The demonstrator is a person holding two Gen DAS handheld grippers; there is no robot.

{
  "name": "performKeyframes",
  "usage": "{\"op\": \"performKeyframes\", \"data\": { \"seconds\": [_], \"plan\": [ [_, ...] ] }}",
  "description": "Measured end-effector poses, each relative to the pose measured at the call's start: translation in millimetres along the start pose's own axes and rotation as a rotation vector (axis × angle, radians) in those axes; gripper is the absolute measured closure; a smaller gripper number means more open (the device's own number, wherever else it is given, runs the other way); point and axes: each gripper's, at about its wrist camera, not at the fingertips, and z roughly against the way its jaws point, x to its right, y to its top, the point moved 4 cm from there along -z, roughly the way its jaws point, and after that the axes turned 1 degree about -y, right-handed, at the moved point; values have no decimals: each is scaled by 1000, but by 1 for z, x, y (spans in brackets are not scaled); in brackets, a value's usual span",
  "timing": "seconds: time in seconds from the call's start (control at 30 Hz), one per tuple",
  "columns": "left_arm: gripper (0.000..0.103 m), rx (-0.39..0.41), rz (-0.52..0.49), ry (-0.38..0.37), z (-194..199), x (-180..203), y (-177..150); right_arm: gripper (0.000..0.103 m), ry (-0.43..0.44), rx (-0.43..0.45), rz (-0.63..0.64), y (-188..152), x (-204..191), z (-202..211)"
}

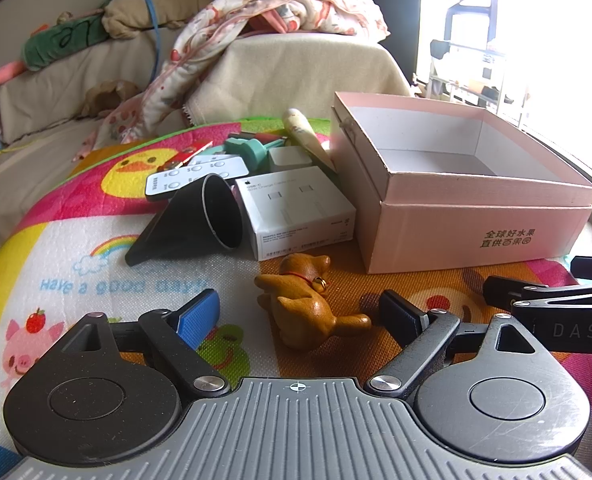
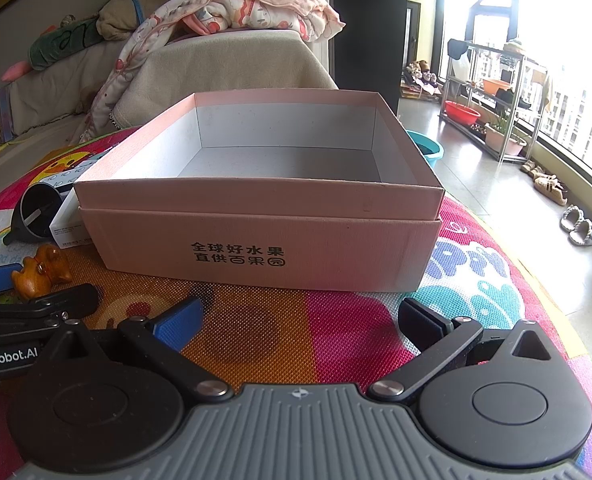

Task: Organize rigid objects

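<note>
On the cartoon play mat (image 1: 75, 248), the left hand-held gripper (image 1: 299, 316) is spread wide, its fingers flanking a wooden dog figurine (image 1: 308, 308) that lies on its side between them, untouched. At 11 o'clock from the dog lies a black funnel-shaped nozzle (image 1: 199, 220); at 12 o'clock, a white cable box (image 1: 296, 212). At 2 o'clock stands the pink cardboard box (image 2: 263, 240), open on top. The right hand-held gripper (image 2: 300, 320) gapes wide before it, holding nothing.
</note>
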Motion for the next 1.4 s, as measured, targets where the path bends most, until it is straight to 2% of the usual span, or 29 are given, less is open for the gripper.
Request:
{"op": "performKeyframes", "data": {
  "seconds": [1.4],
  "plan": [
    [11,-1,-3,2,0,0,0,0,3,-1,-5,0,0,0]
  ]
}}
